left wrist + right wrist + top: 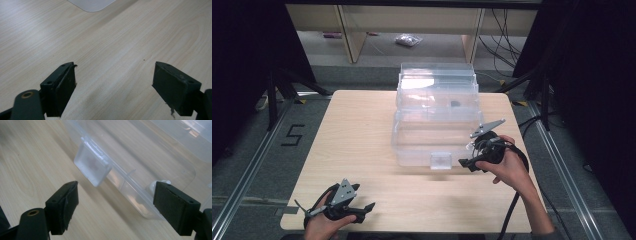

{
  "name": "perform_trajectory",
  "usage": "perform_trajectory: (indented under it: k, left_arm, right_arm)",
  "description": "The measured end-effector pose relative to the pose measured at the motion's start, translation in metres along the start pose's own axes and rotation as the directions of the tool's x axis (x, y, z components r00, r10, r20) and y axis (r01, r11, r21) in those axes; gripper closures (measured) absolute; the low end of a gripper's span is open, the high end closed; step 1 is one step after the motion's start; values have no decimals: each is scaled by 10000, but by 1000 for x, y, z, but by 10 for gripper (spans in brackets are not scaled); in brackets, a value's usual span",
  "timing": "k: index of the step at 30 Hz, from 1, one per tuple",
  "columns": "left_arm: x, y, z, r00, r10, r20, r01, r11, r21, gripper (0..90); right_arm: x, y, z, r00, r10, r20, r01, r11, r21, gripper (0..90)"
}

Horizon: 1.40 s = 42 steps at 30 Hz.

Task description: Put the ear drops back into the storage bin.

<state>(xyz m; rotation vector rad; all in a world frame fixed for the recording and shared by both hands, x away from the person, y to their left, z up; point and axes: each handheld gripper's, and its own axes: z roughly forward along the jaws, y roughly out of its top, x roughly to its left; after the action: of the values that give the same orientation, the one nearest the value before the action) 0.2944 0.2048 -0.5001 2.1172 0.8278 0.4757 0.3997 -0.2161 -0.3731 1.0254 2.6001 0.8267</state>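
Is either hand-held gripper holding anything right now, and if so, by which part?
Nothing is held. The left hand-held gripper is open over the bare table; the right hand-held gripper is open beside the clear plastic box, near its front latch.

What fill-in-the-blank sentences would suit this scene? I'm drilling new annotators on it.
1. The clear plastic box stands on a ____ table.
2. The right tongs are ____, just short of the box's latch.
3. The left tongs hold ____.
4. The box's lid is ____.

Missing words: wooden; open; nothing; open
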Motion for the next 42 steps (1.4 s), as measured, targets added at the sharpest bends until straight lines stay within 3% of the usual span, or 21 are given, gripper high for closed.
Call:
perform_trajectory:
  k: [3,4,5,6,7,8,9,11,13,15,17,18,21,22,25,29,30,42]
  left_arm:
    - [0,0,0,10000,-8,2,8,10000,-5,179]
    - [2,0,-1,9997,244,-94,-243,9996,122,179]
    - [3,1,-1,9991,412,-107,-410,9991,138,179]
    - [3,1,-1,9991,412,-107,-410,9991,138,179]
    - [2,1,-1,9995,312,-103,-311,9995,108,179]
    - [0,0,0,10000,10,-9,-10,10000,-12,179]
    - [0,0,0,10000,-23,-9,23,10000,-5,179]
    - [0,0,0,10000,-3,-3,3,10000,-4,179]
    - [2,1,-1,9995,284,-115,-283,9995,103,179]
    - [0,0,0,10000,-9,0,9,10000,1,179]
    - [0,0,0,10000,2,-1,-2,10000,-5,179]
    - [2,0,-1,9997,213,-93,-212,9997,132,179]
    - [2,1,-1,9995,310,-84,-309,9995,101,179]
    - [0,0,0,10000,3,2,-3,10000,5,179]
    - [3,1,-1,9992,395,-99,-394,9991,130,179]
    - [2,1,-1,9996,282,-101,-281,9995,109,179]
    - [2,1,-1,9996,273,-101,-272,9996,108,179]
    - [3,1,-1,9995,317,-81,-316,9994,107,179]
  right_arm:
    - [1,-2,0,9998,-162,-127,162,9999,-33,212]
    - [2,-4,-1,9996,-227,-193,225,9997,-95,211]
    - [5,-5,0,9999,54,-123,-56,9999,-148,211]
    - [3,-6,-1,9995,-254,-177,251,9996,-162,211]
    - [3,-8,1,9996,-277,-66,274,9988,-394,211]
    - [4,-9,0,9997,-223,-76,221,9993,-291,211]
    - [5,-10,1,9994,-323,-158,317,9989,-356,211]
    - [6,-11,2,9996,-260,-106,256,9988,-421,211]
    - [8,-12,2,9993,-311,-183,301,9983,-505,211]
    - [8,-13,4,9981,-580,-217,562,9957,-732,211]
    - [10,-15,5,9984,-514,-216,498,9962,-714,211]
    - [9,-15,5,9971,-708,-262,687,9949,-734,211]
    - [13,-18,8,9979,-595,-250,570,9944,-895,210]
    - [13,-18,6,9976,-575,-382,546,9959,-719,211]
    - [16,-21,8,9979,-585,-283,558,9946,-873,210]
    - [17,-24,7,9962,-839,-244,811,9916,-1003,209]
    - [19,-26,8,9975,-652,-270,620,9926,-1042,209]
    - [25,-39,12,9974,-653,-291,612,9904,-1243,207]
